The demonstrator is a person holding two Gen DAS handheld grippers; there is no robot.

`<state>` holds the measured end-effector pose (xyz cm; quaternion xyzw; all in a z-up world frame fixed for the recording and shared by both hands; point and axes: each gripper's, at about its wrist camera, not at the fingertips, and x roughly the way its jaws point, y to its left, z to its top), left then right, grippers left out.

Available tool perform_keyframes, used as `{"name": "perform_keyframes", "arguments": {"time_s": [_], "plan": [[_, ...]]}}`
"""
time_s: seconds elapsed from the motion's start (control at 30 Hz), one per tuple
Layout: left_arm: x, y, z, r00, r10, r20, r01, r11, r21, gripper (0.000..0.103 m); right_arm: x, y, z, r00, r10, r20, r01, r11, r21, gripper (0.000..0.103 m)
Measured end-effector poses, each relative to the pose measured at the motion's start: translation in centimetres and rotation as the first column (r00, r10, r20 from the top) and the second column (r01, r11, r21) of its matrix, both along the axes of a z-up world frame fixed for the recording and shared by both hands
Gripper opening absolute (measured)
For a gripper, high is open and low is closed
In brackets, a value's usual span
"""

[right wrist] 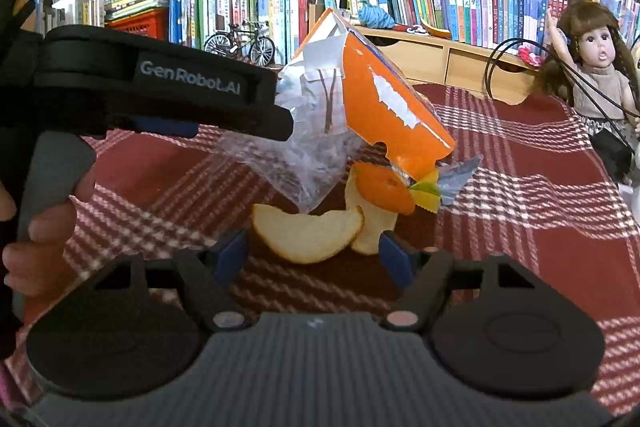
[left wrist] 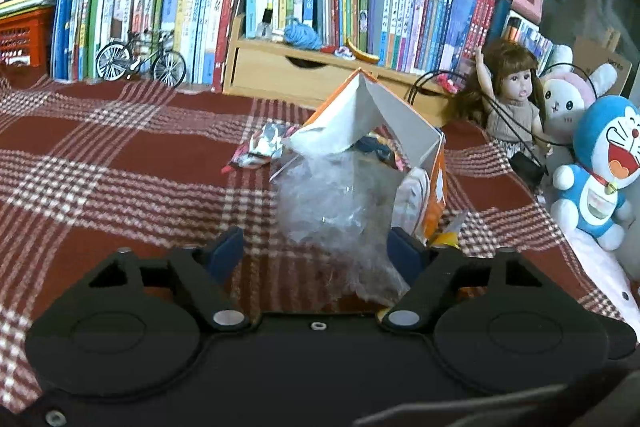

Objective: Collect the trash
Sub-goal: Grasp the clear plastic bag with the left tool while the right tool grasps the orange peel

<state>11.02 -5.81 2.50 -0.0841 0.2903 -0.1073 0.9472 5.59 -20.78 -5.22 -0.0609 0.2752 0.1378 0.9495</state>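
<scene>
A trash pile sits on the red plaid cloth (left wrist: 120, 163): a torn orange carton (left wrist: 404, 123), a crumpled clear plastic bag (left wrist: 332, 211) and a foil wrapper (left wrist: 260, 147) behind it. My left gripper (left wrist: 316, 251) stands open around the near end of the bag. Its right pad touches the plastic and its left pad stands apart from it. In the right wrist view the carton (right wrist: 384, 99) and bag (right wrist: 304, 155) lean over pieces of orange peel (right wrist: 308, 235). My right gripper (right wrist: 312, 259) is open, with the peel just ahead of its pads. A left gripper finger (right wrist: 240, 115) reaches in over the bag.
Rows of books (left wrist: 192, 7) and a wooden drawer shelf (left wrist: 280, 67) line the back, with a model bicycle (left wrist: 140, 59) in front. A doll (left wrist: 512, 95) and plush toys (left wrist: 600, 163) sit at the right edge. A person's hand (right wrist: 40, 227) grips the left handle.
</scene>
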Motion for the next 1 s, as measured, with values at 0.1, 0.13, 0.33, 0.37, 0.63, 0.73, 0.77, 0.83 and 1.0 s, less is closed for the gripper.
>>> {"name": "perform_keyframes", "arguments": {"time_s": [0.1, 0.13, 0.33, 0.37, 0.63, 0.73, 0.77, 0.83, 1.0], "plan": [[0.7, 0.0, -0.5, 1.000, -0.017, -0.012, 0.017, 0.999, -0.032, 0.039, 0.6, 0.1, -0.2, 1.000, 0.008, -0.019, -0.007, 1.000, 0.008, 0.079], [0.9, 0.0, -0.7, 0.999, -0.023, -0.027, 0.022, 0.999, -0.039, 0.033, 0.7, 0.2, -0.2, 1.000, 0.013, -0.023, -0.013, 1.000, 0.007, 0.075], [0.1, 0.0, -0.7, 0.999, -0.034, -0.015, 0.034, 0.999, -0.016, 0.017, 0.5, 0.5, 0.0, 0.999, 0.037, -0.029, -0.037, 0.999, 0.000, 0.054], [-0.2, 0.2, -0.5, 0.999, -0.037, -0.013, 0.037, 0.999, -0.019, 0.016, 0.3, 0.5, 0.0, 0.999, 0.037, -0.028, -0.037, 0.999, 0.000, 0.053], [-3.4, 1.8, 1.3, 0.999, -0.040, 0.022, 0.040, 0.999, -0.031, 0.013, -1.6, 0.6, 0.4, 0.999, 0.048, -0.011, -0.047, 0.999, 0.026, 0.048], [-5.0, 2.6, 1.7, 0.999, -0.041, 0.025, 0.041, 0.999, -0.032, 0.013, -2.5, 0.6, 0.5, 0.999, 0.047, -0.005, -0.047, 0.999, 0.025, 0.048], [-5.6, 2.9, 1.7, 0.999, -0.040, 0.026, 0.041, 0.999, -0.033, 0.013, -2.8, 0.6, 0.5, 0.999, 0.046, -0.006, -0.046, 0.999, 0.028, 0.048], [-6.7, 3.4, 1.8, 0.999, -0.040, 0.031, 0.040, 0.999, -0.028, 0.013, -3.4, 0.5, 0.6, 0.999, 0.041, -0.006, -0.041, 0.999, 0.031, 0.047], [-9.8, 4.7, 2.2, 0.998, -0.047, 0.036, 0.047, 0.999, -0.020, 0.013, -5.0, 0.0, 0.8, 0.999, 0.039, -0.006, -0.039, 0.998, 0.047, 0.047]]}}
